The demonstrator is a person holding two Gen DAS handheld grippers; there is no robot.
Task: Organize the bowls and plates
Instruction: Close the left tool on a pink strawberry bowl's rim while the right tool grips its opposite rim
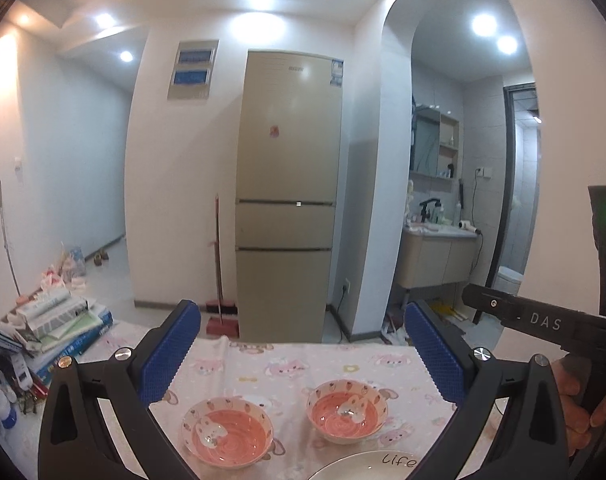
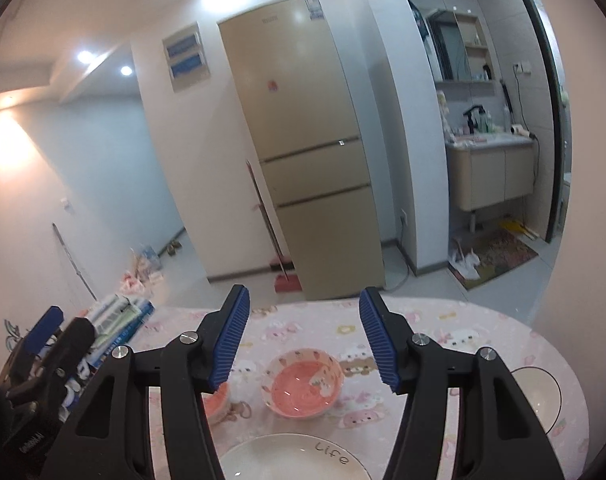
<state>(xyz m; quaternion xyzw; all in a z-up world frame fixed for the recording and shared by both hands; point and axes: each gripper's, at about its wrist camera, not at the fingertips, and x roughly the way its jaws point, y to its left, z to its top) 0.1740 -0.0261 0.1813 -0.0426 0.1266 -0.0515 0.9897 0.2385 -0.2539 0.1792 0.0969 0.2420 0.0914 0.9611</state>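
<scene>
Plates and bowls are seen spread over a pink cartoon tablecloth point(image 2: 443, 320), with nothing yet stacked or gathered.

Both sets of jaws are held wide apart and empty above the table: the left gripper point(image 1: 303, 350) is poised over two pink bowls, the left bowl point(image 1: 227, 432) and the right bowl point(image 1: 347, 410), which stand near each other but apart. The right gripper point(image 2: 303, 338) is framed over the right bowl, with a white plate marked "Life" point(image 2: 295, 458) just beneath and a second, dark-rimmed plate point(image 2: 543, 398) well off to the right. The sorting is judged barely begun; every piece remains to be collected. A beige fridge point(image 1: 287, 196) is seen beyond.
</scene>
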